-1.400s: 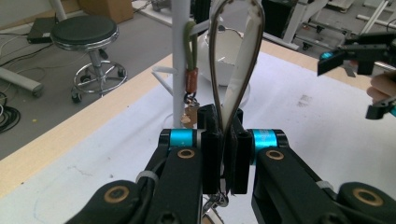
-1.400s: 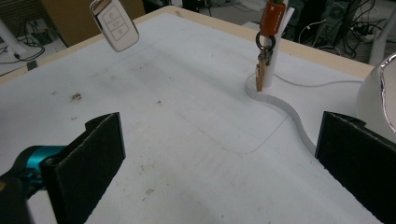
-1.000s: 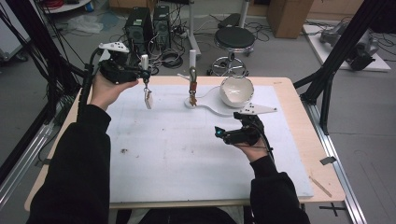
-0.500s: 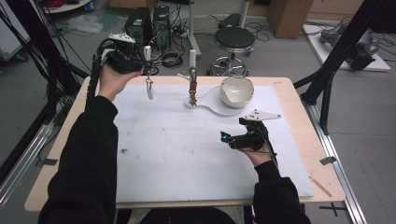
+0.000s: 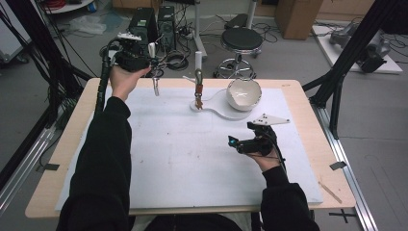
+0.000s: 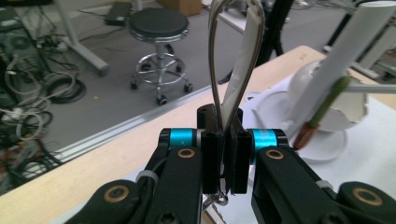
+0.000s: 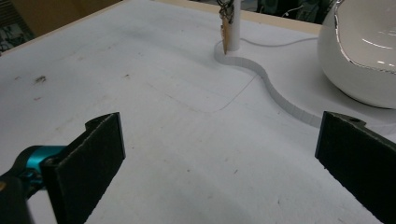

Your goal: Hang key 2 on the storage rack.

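As the left gripper [image 5: 153, 60] lifts higher past the table's far edge, its jaws stay pinched on a metal loop [image 6: 219, 70], now off the stand [image 5: 197, 72]; right gripper [image 5: 235, 143] waits spread wide, empty.

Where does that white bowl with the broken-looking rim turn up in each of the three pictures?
High view: the white bowl sits right of centre near the table's far edge, on a flat white base.
Left gripper view: far right at mid-height, partly behind a white post.
Right gripper view: upper right corner, cut off by the picture's edge.
Shared landmark: the white post rising from the same base, just beside the bowl.
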Demonstrator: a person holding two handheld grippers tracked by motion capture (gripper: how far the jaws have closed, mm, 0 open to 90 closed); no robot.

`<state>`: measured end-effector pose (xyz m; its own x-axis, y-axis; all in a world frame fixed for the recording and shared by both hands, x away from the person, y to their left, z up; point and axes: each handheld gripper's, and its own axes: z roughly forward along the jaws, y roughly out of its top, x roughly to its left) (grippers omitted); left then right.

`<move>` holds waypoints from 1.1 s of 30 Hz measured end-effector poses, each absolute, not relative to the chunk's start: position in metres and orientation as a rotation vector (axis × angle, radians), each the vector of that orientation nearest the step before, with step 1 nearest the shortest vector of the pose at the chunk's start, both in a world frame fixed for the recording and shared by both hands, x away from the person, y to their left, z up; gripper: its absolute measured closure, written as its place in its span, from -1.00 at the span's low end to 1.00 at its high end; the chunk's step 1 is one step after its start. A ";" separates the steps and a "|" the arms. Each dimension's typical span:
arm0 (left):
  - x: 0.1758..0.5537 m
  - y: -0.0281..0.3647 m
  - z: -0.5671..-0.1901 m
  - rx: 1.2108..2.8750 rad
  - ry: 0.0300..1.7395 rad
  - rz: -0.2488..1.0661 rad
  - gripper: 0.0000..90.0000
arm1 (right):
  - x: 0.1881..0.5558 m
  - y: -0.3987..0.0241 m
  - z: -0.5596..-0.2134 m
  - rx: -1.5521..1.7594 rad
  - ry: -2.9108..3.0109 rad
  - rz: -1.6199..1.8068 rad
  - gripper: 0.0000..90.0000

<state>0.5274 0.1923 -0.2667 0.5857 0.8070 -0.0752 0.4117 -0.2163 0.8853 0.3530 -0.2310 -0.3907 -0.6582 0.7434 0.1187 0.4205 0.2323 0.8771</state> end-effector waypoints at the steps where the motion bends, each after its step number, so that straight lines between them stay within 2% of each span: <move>1: 0.528 0.191 -0.267 1.833 0.994 0.517 0.92 | 0.353 -0.231 -0.391 1.088 2.181 1.397 -0.99; 8: 0.525 0.173 -0.267 1.789 0.977 0.557 0.92 | 0.352 -0.233 -0.393 1.091 2.180 1.393 -0.99; 27: 0.526 0.120 -0.276 1.717 0.970 0.559 0.92 | 0.354 -0.234 -0.396 1.114 2.187 1.397 -0.99; 33: 0.523 0.107 -0.274 1.740 0.975 0.615 0.92 | 0.354 -0.236 -0.397 1.121 2.185 1.392 -0.99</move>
<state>0.5232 0.1074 -0.2743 0.5444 0.8379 -0.0387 0.3253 -0.1684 0.9305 0.3543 -0.2361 -0.3970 -0.6421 0.7539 0.1387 0.4443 0.2185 0.8688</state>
